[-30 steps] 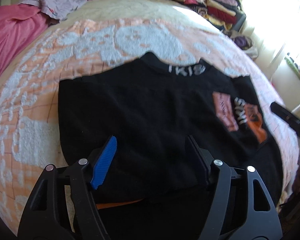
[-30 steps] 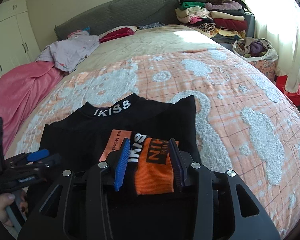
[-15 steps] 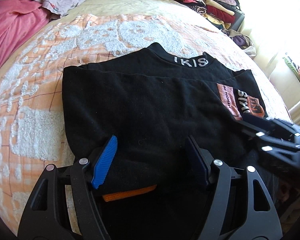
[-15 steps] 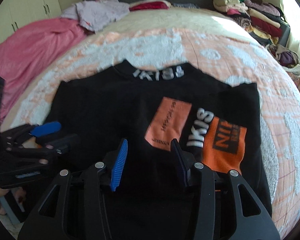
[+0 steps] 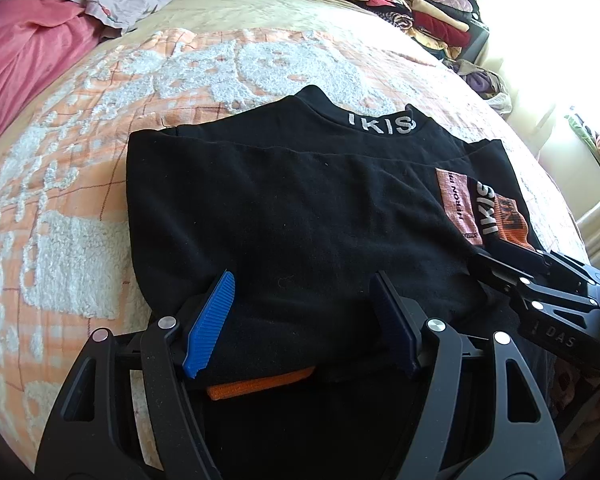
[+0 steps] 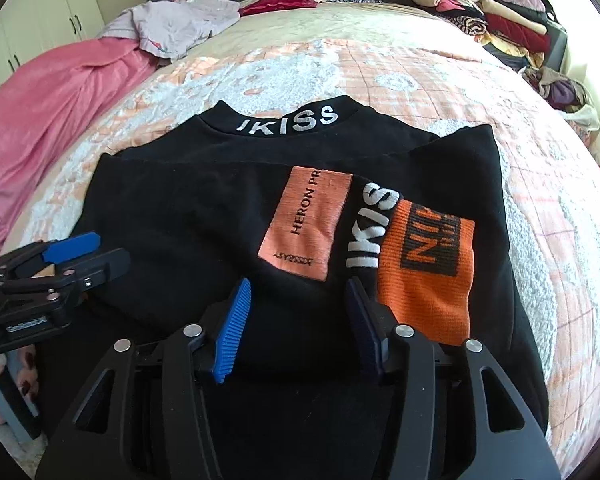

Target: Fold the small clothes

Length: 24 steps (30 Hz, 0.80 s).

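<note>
Both hand-held grippers, left (image 5: 302,312) and right (image 6: 298,320), are sitting released over the near hem of the black top (image 6: 204,216) lying half-folded on the bed (image 6: 400,64); one-sided grab risks dragging folded sleeves loose.

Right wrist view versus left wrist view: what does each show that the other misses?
Only the right wrist view shows the white wardrobe doors, the holder's fingers, and the left gripper. Only the left shows the orange ribbed cuff under the near hem, and the right gripper. Both show the black knitted sweater.
</note>
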Available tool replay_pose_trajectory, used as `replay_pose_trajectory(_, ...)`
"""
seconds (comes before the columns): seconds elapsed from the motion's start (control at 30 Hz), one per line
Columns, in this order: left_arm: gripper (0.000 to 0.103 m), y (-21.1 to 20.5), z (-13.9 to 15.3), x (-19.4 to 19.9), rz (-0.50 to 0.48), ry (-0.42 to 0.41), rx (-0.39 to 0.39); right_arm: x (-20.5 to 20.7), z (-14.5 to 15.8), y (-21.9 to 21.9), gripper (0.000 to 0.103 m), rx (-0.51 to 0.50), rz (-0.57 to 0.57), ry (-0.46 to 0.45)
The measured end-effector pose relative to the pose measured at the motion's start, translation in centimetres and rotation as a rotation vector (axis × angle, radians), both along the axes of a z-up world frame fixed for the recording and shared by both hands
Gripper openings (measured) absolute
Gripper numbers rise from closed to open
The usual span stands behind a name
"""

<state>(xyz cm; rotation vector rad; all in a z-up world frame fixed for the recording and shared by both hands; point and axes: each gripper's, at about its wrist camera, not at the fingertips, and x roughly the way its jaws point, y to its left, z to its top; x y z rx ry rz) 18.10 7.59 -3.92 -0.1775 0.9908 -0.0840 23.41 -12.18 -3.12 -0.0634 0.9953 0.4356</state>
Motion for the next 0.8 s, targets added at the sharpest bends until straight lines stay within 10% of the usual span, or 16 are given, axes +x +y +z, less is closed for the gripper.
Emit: replay_pose_trajectory(0.8, 0.063, 0.1, 0.5, -0.4, 0.010, -0.011, -0.016, -2.1, 1.9, -0.7, 0.063, 0.051, -0.041, -0.008)
